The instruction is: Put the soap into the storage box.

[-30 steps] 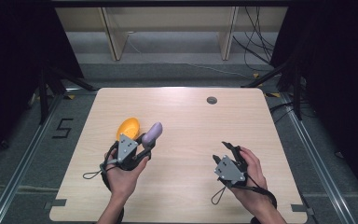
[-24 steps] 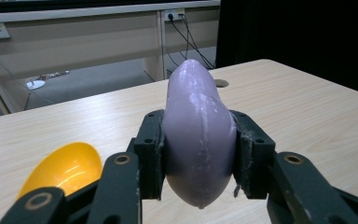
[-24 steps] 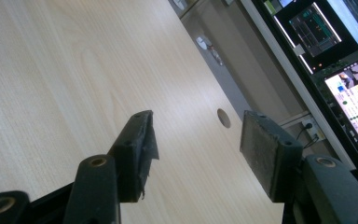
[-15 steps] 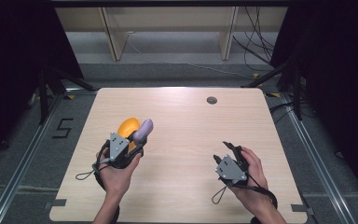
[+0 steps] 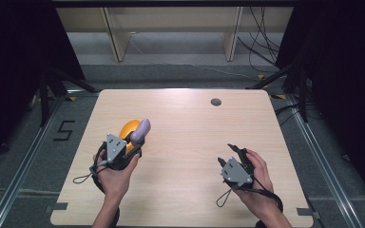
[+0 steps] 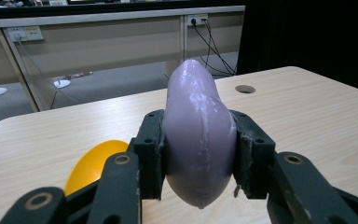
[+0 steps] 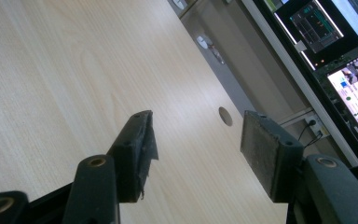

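Two grippers in play: left gripper (image 5: 132, 141) clamps the purple eggplant (image 6: 198, 135), raised beside the orange bowl (image 5: 128, 129); right gripper (image 7: 193, 154) gapes, idle. Carrying step; next, likely lowering into bowl.

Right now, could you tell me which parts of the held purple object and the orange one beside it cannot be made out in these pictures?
- Smooth purple egg-shaped object: left gripper view, sides covered by the left gripper pads; high view, lower end hidden by that gripper.
- Round orange object: left gripper view, mostly behind a black jaw; high view, near half hidden by the purple object and grey plate.
- Whether the two touch: unclear.
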The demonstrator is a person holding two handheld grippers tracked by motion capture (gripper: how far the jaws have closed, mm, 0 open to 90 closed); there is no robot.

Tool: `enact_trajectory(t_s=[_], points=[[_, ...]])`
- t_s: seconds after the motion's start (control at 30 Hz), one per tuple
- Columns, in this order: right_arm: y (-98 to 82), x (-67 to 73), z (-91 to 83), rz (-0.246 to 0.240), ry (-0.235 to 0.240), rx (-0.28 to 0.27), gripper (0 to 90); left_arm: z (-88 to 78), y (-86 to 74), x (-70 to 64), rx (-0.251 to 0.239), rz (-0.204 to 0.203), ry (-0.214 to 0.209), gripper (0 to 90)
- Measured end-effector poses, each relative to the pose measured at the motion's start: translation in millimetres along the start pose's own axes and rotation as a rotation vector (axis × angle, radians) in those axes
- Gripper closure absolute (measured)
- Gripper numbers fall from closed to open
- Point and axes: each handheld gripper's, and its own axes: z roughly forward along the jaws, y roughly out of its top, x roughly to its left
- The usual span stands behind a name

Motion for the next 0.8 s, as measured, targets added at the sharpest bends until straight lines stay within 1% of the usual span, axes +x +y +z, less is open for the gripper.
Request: enact_trajectory(t_s=[0.07, 0.13, 0.27, 0.3, 0.37, 0.47, 0.5, 0.57, 0.67, 0.77, 0.8], points=[[0.0, -0.5, 0.2, -0.008, 0.001, -0.002, 44.6, 0.2, -0.1, 1.0, -0.005, -0.004, 0.007, 58.9], [-0.2, 0.0, -0.1, 0.004, -0.001, -0.001, 44.5, 0.2, -0.2, 2.2, -0.005, -0.005, 0.012, 58.9], [-0.6, -0.1, 0.2, 0.006, -0.009, -0.004, 44.5, 0.7, -0.5, 4.2, -0.002, -0.004, 0.022, 58.8], [-0.7, -1.1, 0.5, -0.011, -0.013, -0.001, 44.5, 1.2, -0.7, 4.7, -0.004, -0.004, 0.025, 58.8], [-0.7, -0.6, 0.4, 0.000, -0.014, -0.001, 44.4, 2.0, -1.4, 5.3, -0.006, -0.008, 0.029, 58.8], [-0.6, 0.1, 0.2, 0.009, -0.006, -0.004, 44.4, 2.5, -1.9, 6.1, -0.006, -0.012, 0.034, 58.8], [-0.6, -0.9, 0.3, -0.006, -0.007, 0.000, 44.4, 2.5, -2.0, 6.7, -0.004, -0.014, 0.036, 58.8], [-0.5, -1.1, 0.1, -0.008, -0.002, 0.002, 44.4, 2.9, -2.1, 7.8, -0.006, -0.014, 0.043, 58.8], [-0.5, -0.5, -0.1, 0.004, 0.005, -0.002, 44.3, 3.3, -1.7, 9.8, -0.008, -0.014, 0.056, 58.8], [-0.4, -0.6, -0.1, 0.004, 0.005, -0.002, 44.3, 3.4, -1.4, 11.6, -0.011, -0.009, 0.070, 58.8], [-0.5, -0.5, -0.1, 0.004, 0.005, -0.002, 44.3, 3.7, -1.6, 12.1, -0.014, -0.013, 0.076, 58.8]])
